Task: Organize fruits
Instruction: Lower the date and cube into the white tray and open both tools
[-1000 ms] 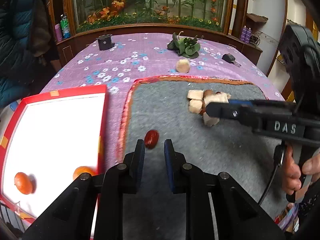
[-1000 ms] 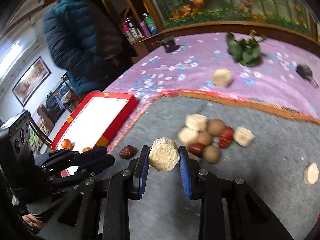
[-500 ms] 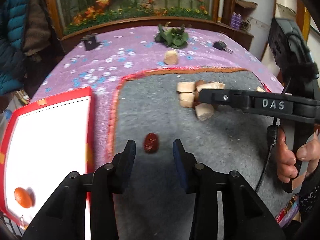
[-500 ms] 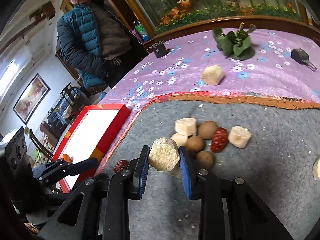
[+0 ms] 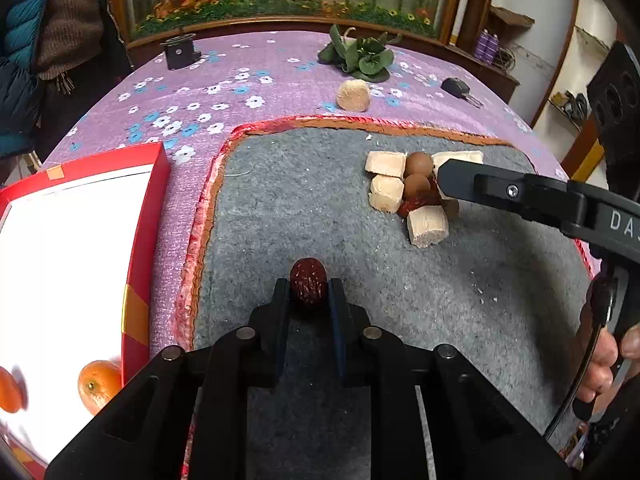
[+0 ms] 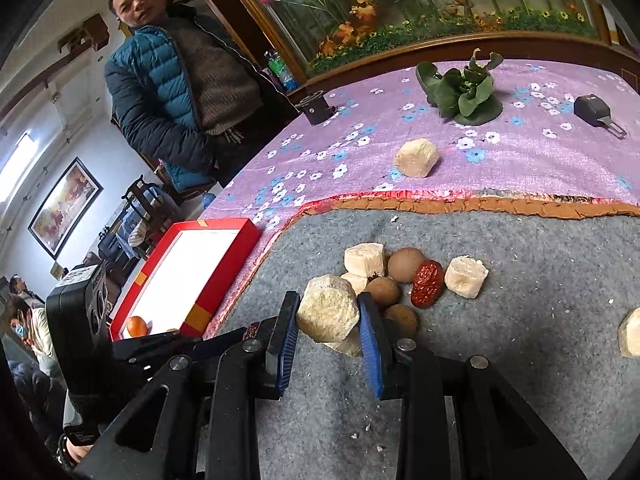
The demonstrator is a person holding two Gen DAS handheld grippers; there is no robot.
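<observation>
The small, wrinkled dark-red dried date [image 5: 308, 286] on the grey felt mat [image 5: 320, 200] looks light, slightly yielding and leathery; its creased skin should give the pads good purchase, and a pinch across its narrow waist seems the safest hold. That is how the left gripper [image 5: 308, 294] has it: the jaws have just been closing and now stand narrow, one pad on either side of the date, which lies between the tips with its far end sticking out past them. It still appears to rest on the mat, near the mat's orange-red fringe, and the red-rimmed white tray [image 5: 144, 216] with two oranges [image 5: 98, 384] lies just left of it.

The right gripper [image 6: 328, 316] is clamped on a pale, crumbly faceted chunk [image 6: 328, 314], probably peeled sugarcane or similar. It looks stiff but flaky, judging by the crumbs scattered on the mat, so a hard squeeze could shed bits. The chunk sits well forward between the blue pads, held by two opposite faces and raised over the remaining heap of pale chunks, brown round longan-like fruits [image 6: 404, 264] and another red date [image 6: 428, 284]. One more pale chunk [image 6: 416, 157] lies apart on the purple flowered cloth [image 6: 520, 152] covering the counter.
</observation>
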